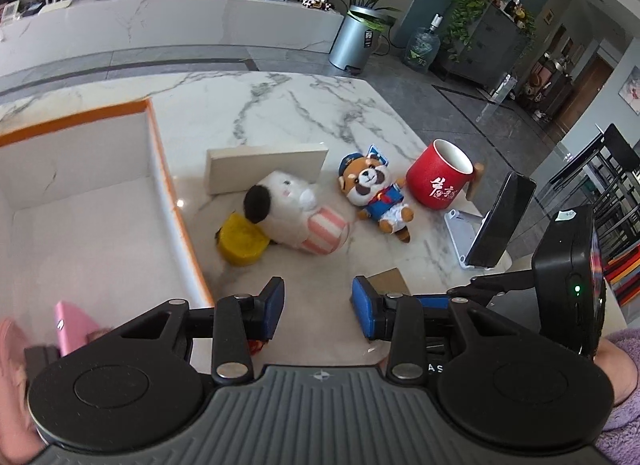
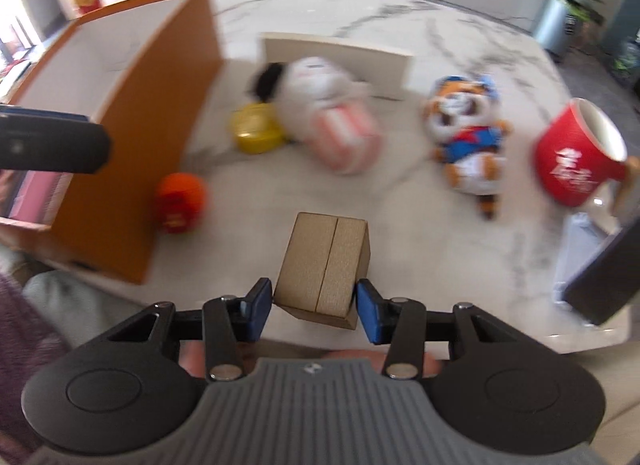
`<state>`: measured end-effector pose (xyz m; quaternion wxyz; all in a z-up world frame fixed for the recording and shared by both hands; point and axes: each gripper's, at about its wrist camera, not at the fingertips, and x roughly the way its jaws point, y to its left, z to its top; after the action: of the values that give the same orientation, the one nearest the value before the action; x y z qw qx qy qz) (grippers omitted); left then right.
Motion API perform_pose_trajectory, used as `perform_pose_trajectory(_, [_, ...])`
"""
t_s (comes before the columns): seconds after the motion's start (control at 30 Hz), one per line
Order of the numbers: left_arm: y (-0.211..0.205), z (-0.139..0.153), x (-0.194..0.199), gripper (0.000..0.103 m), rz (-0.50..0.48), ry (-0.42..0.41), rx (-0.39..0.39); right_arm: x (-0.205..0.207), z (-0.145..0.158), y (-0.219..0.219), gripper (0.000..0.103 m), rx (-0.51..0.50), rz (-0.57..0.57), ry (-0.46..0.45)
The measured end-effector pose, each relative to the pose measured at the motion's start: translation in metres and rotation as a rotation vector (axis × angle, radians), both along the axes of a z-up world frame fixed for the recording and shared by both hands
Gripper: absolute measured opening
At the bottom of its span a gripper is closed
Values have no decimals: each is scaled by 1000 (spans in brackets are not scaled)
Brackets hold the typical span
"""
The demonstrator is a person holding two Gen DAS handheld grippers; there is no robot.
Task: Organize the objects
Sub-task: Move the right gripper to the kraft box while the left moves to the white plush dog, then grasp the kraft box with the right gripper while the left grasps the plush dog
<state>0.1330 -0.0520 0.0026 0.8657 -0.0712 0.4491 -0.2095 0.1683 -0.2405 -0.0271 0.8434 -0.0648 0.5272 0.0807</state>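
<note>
Right wrist view: blurred, looking down on the marble table (image 2: 460, 265).
Right gripper (image 2: 314, 311): blue pads clenched on the near end of a small cardboard box (image 2: 324, 265), one pad on each side.
Cardboard box: at 6 o'clock on the table, close to its near edge.
Left gripper (image 1: 318, 307): jaws released, nothing between them, just right of the orange storage box (image 1: 152, 169).
Orange storage box: at 9 o'clock, open-topped, a pink item (image 1: 72, 327) inside.
White plush (image 1: 296, 213): table centre, touching a yellow tub (image 1: 242, 241).
Red panda plush (image 1: 376, 193): at 2 o'clock from the white plush.
Red mug (image 1: 438, 175): at 3 o'clock, tilted.
Orange-red toy (image 2: 180, 201): just beside the storage box wall.
</note>
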Motion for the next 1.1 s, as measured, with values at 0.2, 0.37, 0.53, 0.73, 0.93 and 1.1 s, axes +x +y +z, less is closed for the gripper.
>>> perform_pose_trajectory(0.2, [-31,-16,29,43,19,50,3,22,-1,-35,48,8,-44,-2])
perform_pose_trajectory(0.37, [-36,-37,56,60,131,117,-63,33,-1,-48,50,69,-35,-7])
perform_pose_trajectory(0.53, [-42,-58,80,70,240,162,-36,45,-3,-55,56,130,-41,-13])
perform_pose_trajectory(0.73, [-47,-74,94,73,278,196,-25,56,-2,-58,61,181,-15,-14])
perform_pose_trajectory(0.93, [-51,-79,106,78,343,208,-21,58,-4,-67,61,225,-11,-5])
perform_pose_trajectory(1.1, [-54,-85,117,81,410,231,18,61,-6,-73,61,251,-25,-1])
